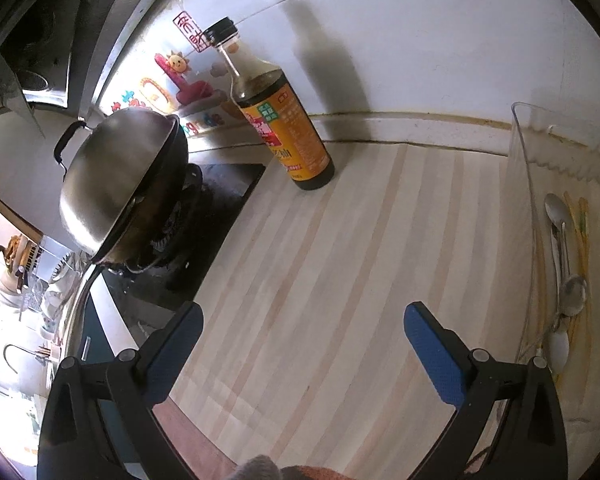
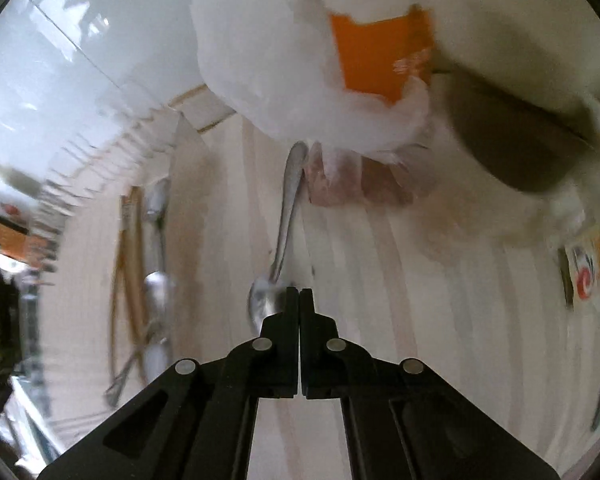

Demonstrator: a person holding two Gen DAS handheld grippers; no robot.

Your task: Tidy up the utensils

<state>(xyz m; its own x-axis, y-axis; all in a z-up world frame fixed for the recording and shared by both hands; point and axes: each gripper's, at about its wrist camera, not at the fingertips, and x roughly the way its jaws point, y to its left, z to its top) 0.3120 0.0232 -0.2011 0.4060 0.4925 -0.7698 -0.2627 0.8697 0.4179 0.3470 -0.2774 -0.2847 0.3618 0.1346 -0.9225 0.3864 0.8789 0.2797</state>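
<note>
A metal spoon (image 2: pixel 288 208) lies on the striped wooden counter (image 2: pixel 380 280), handle pointing away. Its bowl sits just left of my right gripper (image 2: pixel 300 292), whose jaws are pressed together with no gap; no grip on the spoon shows. At the left stands a clear tray (image 2: pixel 188 184) holding spoons (image 2: pixel 156 280) and wooden chopsticks (image 2: pixel 130 248). In the left wrist view the same tray (image 1: pixel 520 152) is at the right with spoons (image 1: pixel 560 232) and chopsticks (image 1: pixel 582 240) inside. My left gripper (image 1: pixel 304 316) hangs open over bare counter, nothing between its blue pads.
A soy sauce bottle (image 1: pixel 288 120) stands near the wall. A lidded wok (image 1: pixel 116 176) sits on the stove at the left. A white bag with an orange pack (image 2: pixel 380 52) and a dark pot (image 2: pixel 512 144) lie beyond the spoon. A sachet (image 2: pixel 588 268) is at the right.
</note>
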